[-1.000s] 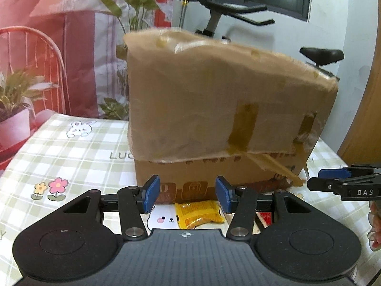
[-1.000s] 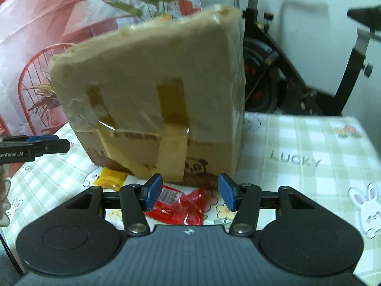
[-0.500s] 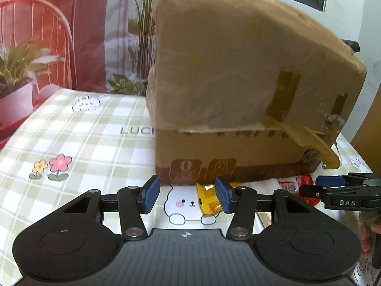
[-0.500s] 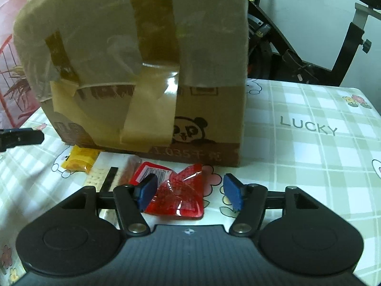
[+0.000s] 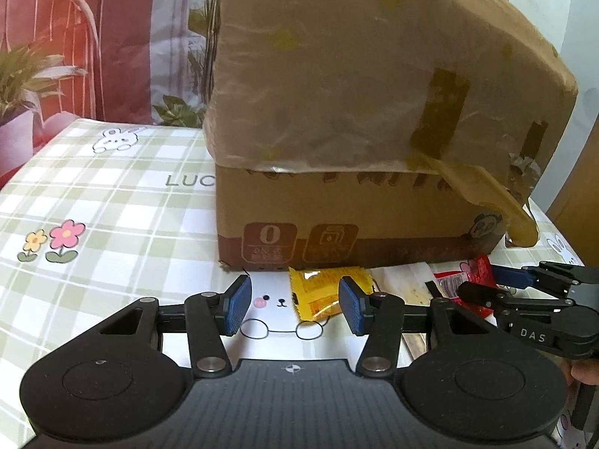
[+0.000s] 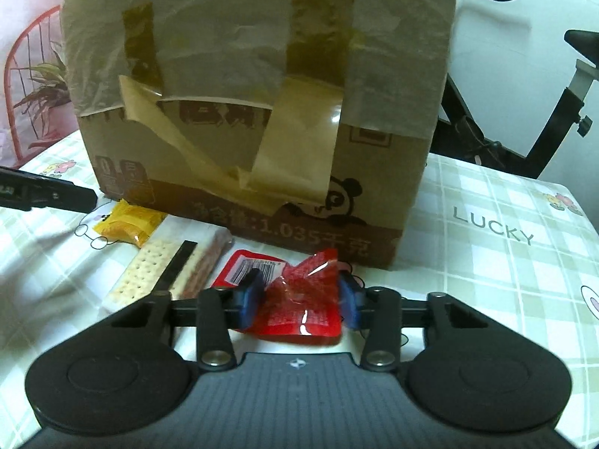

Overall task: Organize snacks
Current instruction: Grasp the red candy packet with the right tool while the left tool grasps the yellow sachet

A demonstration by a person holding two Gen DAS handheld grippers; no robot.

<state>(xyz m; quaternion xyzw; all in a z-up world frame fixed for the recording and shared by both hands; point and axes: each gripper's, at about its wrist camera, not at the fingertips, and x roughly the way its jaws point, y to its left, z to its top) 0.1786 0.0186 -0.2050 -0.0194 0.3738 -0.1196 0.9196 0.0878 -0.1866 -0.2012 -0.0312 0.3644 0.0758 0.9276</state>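
Here, we set down what we see, line by line.

Left tool point(image 5: 294, 301): we hold it tilted down over the table, its blue pads apart and gripping nothing; the yellow crinkled snack packet point(image 5: 325, 292) lies on the cloth just beyond the gap, nearer the right pad.

Right tool point(image 6: 299, 297): we see it tilted down and low over the table, its jaws closing with the red shiny plastic snack packet point(image 6: 299, 299) between them; both blue pads sit against the packet's sides and the foil is puckered. In the left wrist view it point(image 5: 486, 286) reaches in from the right edge, level, over the same red packet point(image 5: 477, 271).

Hand: only a fingertip point(image 5: 584, 368) shows, under the right tool's body.

Snacks: the yellow packet point(image 6: 129, 222), a clear-wrapped pack of pale square crackers point(image 6: 168, 273) and the red packet lie in a row along the box's front foot.

Box: a large brown cardboard box with tan tape strips and a panda print point(image 6: 258, 86) stands behind the snacks, its upper part under cloudy plastic film.

Table: a green-and-white checked cloth with rabbits, flowers and the word LUCKY point(image 6: 498, 262) covers it.
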